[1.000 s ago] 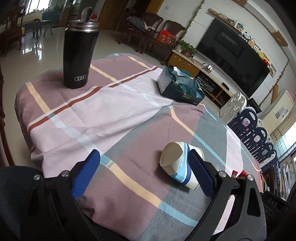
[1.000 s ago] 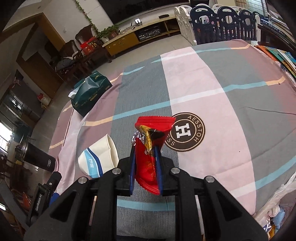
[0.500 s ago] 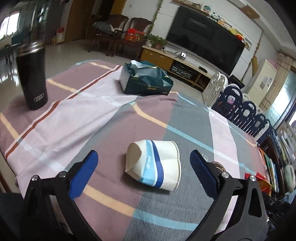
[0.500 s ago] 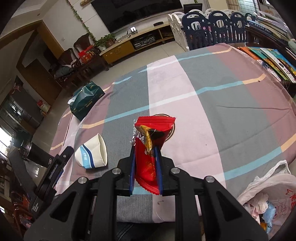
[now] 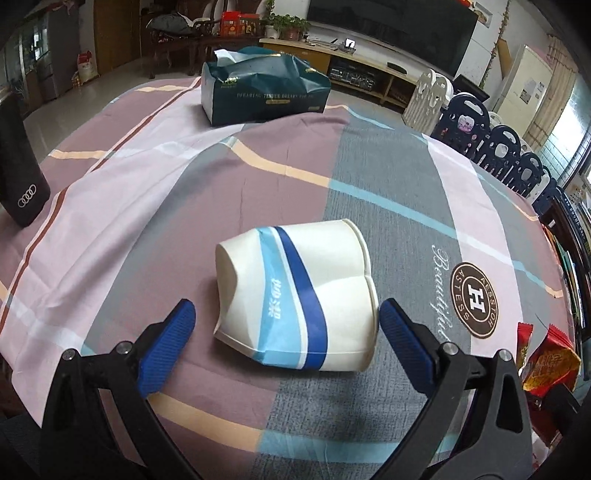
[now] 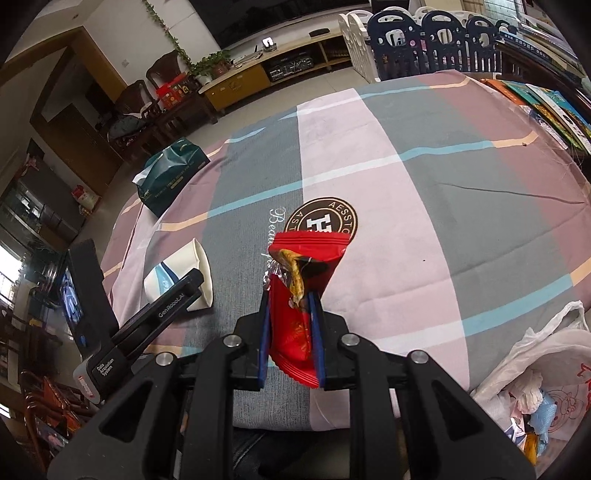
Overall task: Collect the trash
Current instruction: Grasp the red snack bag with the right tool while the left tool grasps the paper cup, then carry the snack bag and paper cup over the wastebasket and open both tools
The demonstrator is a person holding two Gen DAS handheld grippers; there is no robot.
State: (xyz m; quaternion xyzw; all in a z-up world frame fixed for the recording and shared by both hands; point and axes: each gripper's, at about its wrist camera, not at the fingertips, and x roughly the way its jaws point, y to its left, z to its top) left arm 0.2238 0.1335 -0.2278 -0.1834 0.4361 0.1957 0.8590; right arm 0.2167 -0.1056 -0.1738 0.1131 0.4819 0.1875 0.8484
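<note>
1. Living rm: big dark TV point(image 5: 388, 22) on far wall, low wood cabinet point(image 5: 351, 70) under it, stacked plastic chairs point(image 5: 495, 144) to the side, shiny tile floor.
2. Round table w/ striped tablecloth point(image 5: 258, 177), pink/grey/mauve; round brown logo point(image 6: 321, 221) printed mid-cloth.
3. Green tissue pack point(image 5: 264, 92) at far edge; black tumbler point(image 5: 18, 173) at left edge.
4. White plastic bag point(image 6: 535, 373) w/ scraps by near table edge.
5. Crushed paper cup point(image 5: 295, 299) on its side on cloth, between left claw point(image 5: 286, 332) tips; claw spread wide, not touching.
6. Right claw point(image 6: 290, 325) clamped on red snack wrapper point(image 6: 303, 295), held above cloth.
</note>
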